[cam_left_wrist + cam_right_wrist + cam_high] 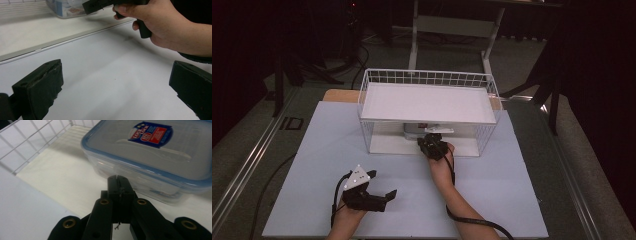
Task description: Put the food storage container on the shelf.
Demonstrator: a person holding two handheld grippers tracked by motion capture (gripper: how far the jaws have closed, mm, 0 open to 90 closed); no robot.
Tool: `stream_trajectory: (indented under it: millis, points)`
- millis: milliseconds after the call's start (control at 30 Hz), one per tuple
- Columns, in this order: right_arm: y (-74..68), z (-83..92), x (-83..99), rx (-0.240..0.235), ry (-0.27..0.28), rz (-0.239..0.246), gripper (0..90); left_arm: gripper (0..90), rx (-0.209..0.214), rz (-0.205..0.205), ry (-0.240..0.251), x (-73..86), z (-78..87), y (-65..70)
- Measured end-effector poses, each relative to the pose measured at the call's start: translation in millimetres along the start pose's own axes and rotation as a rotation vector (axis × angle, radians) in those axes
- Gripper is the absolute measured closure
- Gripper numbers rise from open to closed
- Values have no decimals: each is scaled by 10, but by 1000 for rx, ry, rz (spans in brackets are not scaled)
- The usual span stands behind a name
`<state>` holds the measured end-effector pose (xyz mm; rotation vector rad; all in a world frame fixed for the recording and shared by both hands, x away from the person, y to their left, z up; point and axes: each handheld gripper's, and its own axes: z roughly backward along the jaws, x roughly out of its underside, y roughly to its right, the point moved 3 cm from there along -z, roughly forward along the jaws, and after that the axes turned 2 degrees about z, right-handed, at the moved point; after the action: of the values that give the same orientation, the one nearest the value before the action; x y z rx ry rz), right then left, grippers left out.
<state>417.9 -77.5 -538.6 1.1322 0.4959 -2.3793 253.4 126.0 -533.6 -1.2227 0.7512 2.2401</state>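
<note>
The right gripper (117,185) has its two black jaws pressed flat together, with nothing between them, and their tips point at the near wall of a clear plastic container (150,157) with a blue-rimmed lid and a red and blue label; the tips look to be just at that wall, though whether they touch it is hard to say. The container sits on the white lower floor of a white wire basket (484,127), straight ahead of the closed jaws, with the basket's mesh side off to their left. From the high view the right hand (441,165) holds this gripper at the basket's open front, under its white upper shelf (427,102). The left gripper (379,196) rests low over the pale table (322,150), well back from the basket, with its jaws spread wide apart and only bare table surface between them; beyond and to the right of those open jaws the right hand is seen gripping its handle
</note>
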Motion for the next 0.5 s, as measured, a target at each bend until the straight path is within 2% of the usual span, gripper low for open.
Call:
stream_trajectory:
  millis: [33, 167, 233, 333, 367, 433, 500]
  points:
    - [28, -9, -12, 5, 11, 11, 899, 3, 0, 1, 2, 3, 0, 1]
    - [74, 0, -52, 1, 16, -10, 900, 3, 0, -4, -2, 10, -6, 9]
    - [71, 5, -61, 21, 7, 10, 900, 3, 2, -9, -6, 9, -10, 14]
    - [76, 4, -55, 24, 9, 15, 900, 3, 3, -13, -10, 10, -15, 24]
    - [116, -2, -29, 24, 5, -16, 899, 3, 5, -10, -9, 12, -19, 28]
    - [129, 2, -21, 28, 5, -20, 899, 3, 7, -9, -9, 12, -22, 28]
    - [121, 37, 9, 19, 12, 8, 898, 3, 9, -6, -9, 9, -26, 32]
